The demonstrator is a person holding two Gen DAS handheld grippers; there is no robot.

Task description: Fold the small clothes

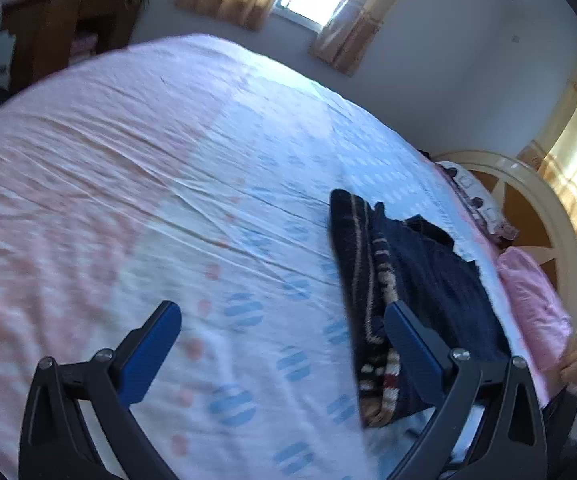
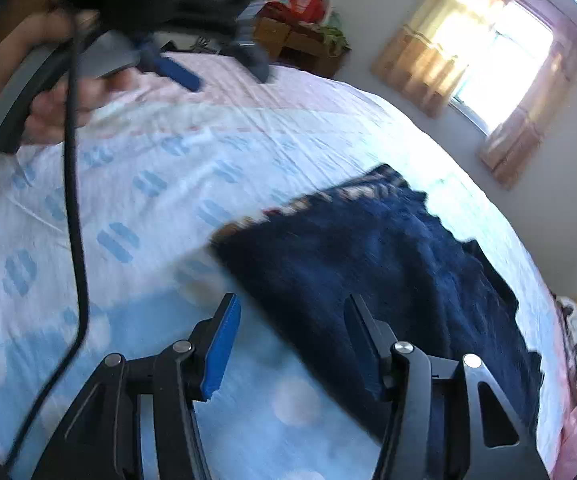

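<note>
A dark navy knitted garment [image 1: 416, 280] with a tan and red patterned band lies folded on the bed sheet [image 1: 168, 200], at the right of the left wrist view. My left gripper [image 1: 284, 316] is open and empty above the sheet, its right finger [image 1: 412, 344] over the garment's edge. In the right wrist view the same garment [image 2: 368, 264] lies just ahead. My right gripper [image 2: 292, 316] is open and empty above the garment's near corner. The left gripper [image 2: 192, 76] shows blurred at the top left, held by a hand [image 2: 44, 96].
The white sheet with pink and blue marks [image 2: 148, 184] covers the bed. A cream headboard [image 1: 528, 184] and pink pillow [image 1: 536, 300] stand at the right. A black cable [image 2: 74, 220] hangs at the left. Wooden furniture [image 1: 60, 36] and curtained windows [image 2: 488, 60] stand beyond.
</note>
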